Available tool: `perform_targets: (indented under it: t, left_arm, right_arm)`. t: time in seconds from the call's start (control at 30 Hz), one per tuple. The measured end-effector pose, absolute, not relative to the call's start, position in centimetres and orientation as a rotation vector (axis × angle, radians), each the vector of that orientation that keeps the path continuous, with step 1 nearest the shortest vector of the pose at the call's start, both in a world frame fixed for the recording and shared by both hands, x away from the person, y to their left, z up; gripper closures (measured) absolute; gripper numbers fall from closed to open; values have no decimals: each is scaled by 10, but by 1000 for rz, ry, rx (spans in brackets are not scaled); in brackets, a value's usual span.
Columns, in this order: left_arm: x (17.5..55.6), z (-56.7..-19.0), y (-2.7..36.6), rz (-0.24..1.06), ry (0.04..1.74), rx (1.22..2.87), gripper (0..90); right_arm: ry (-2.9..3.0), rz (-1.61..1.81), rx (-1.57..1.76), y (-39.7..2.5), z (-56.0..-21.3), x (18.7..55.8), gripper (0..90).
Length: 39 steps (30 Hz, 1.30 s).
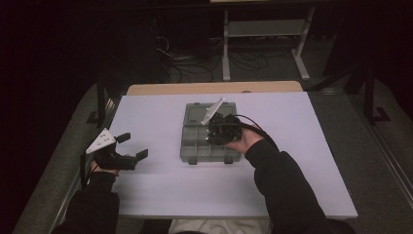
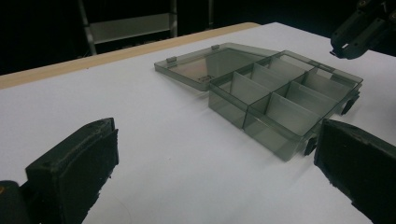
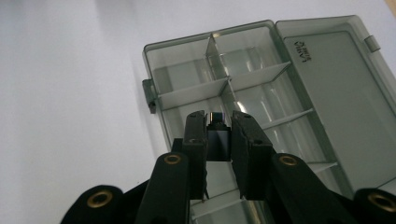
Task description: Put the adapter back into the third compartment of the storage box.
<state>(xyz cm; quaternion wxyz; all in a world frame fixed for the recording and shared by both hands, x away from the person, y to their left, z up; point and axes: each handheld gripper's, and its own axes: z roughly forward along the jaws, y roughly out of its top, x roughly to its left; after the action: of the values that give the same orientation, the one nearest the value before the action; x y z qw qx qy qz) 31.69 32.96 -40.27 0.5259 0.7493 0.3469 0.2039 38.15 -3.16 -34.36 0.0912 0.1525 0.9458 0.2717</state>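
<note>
A dark room surrounds a white surface (image 1: pixel 160 185) that rests on a wooden tabletop whose far edge shows as a tan strip (image 1: pixel 214 87); behind it stand a pale metal rack (image 1: pixel 265 29) and loose cables (image 1: pixel 185 63) on the floor. Near the middle of the surface lies a smoke-grey compartment box (image 1: pixel 209 146), its hinged lid (image 2: pixel 205 63) folded flat back on the far side so that every divided cell is open from above, an arrangement that suits loading from overhead. The right claw (image 3: pixel 218 122) hangs over the box, its two jaws drawn close together on a small dark object (image 3: pixel 217 133) with a shiny tip, pinched between the pads; what the object is cannot be told. It is held above the box's middle cells, apparently so that it can be lowered into one of them, though which cell cannot be judged. The person's right hand (image 1: pixel 248 141) grips this tool just beside the box's right wall. The left claw (image 1: pixel 130 145) rests well apart on the left of the surface, jaws spread wide and holding nothing, pointing toward the box; this seems a waiting posture that keeps the working area free. The two latch tabs on the near wall (image 1: pixel 209 160) face the person.
</note>
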Motion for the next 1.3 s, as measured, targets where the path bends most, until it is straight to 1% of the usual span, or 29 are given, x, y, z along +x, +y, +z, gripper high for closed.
perform_targets:
  t: [0.57,1.3]
  left_arm:
    - [317,-403,330,486,831,1789,0]
    - [317,-403,330,486,830,1789,0]
  right_arm:
    - [2790,797,541,-37,-341,407,749]
    - [2789,776,688,-48,-367,442,749]
